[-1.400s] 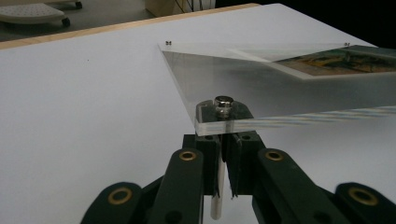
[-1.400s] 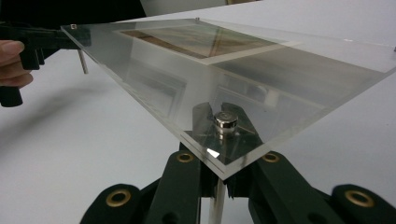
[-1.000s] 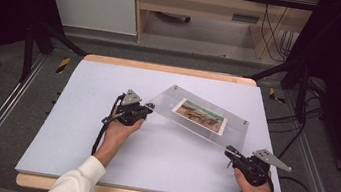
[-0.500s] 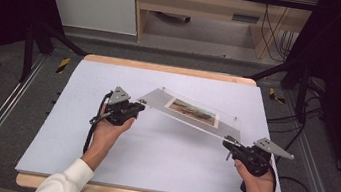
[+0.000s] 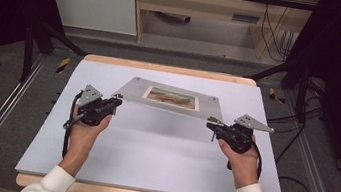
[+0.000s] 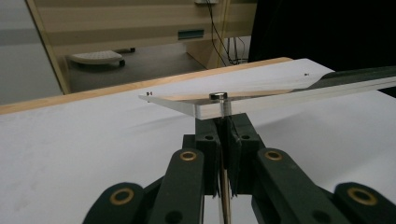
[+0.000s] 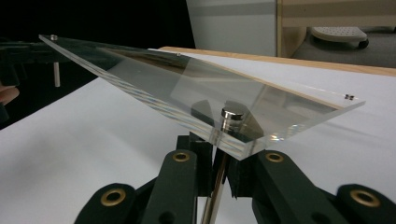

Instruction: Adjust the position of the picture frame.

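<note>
Both tongs clamped on the metal standoff pins of a clear acrylic frame, frame held above the bench.

Left tongs (image 5: 116, 99) nearly closed on the pin under the acrylic frame's (image 5: 168, 99) left near corner; right tongs (image 5: 211, 123) nearly closed on the pin (image 7: 215, 186) under its right near corner. Frame, with a picture (image 5: 171, 97) in its middle, hangs level over the white bench (image 5: 149, 158). Beyond the frame: grey floor, pale wooden furniture (image 5: 201, 9), cables.
</note>
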Motion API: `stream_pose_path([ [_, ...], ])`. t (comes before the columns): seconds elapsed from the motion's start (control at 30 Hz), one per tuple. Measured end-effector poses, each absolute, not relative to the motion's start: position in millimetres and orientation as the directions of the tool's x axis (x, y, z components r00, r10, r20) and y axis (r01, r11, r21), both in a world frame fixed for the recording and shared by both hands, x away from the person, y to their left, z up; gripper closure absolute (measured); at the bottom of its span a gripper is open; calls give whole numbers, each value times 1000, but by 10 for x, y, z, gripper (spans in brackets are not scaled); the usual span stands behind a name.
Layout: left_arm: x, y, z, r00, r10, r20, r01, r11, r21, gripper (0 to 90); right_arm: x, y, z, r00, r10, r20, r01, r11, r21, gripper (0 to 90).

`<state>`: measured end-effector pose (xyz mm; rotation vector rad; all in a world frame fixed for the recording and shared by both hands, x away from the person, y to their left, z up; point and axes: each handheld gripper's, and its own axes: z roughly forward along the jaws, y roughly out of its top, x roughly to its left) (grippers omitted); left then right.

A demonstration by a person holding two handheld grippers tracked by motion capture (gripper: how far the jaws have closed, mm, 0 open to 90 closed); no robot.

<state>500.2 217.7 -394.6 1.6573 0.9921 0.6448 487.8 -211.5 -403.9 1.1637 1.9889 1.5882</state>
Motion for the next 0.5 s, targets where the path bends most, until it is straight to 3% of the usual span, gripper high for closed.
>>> stream_pose_path([
  [0.5, 4881, 2338, -4091, 474, 878, -66, 285, -83, 955, 832, 5043, -1934, -4104, -604, 768, 213, 395, 56, 917, 826],
])
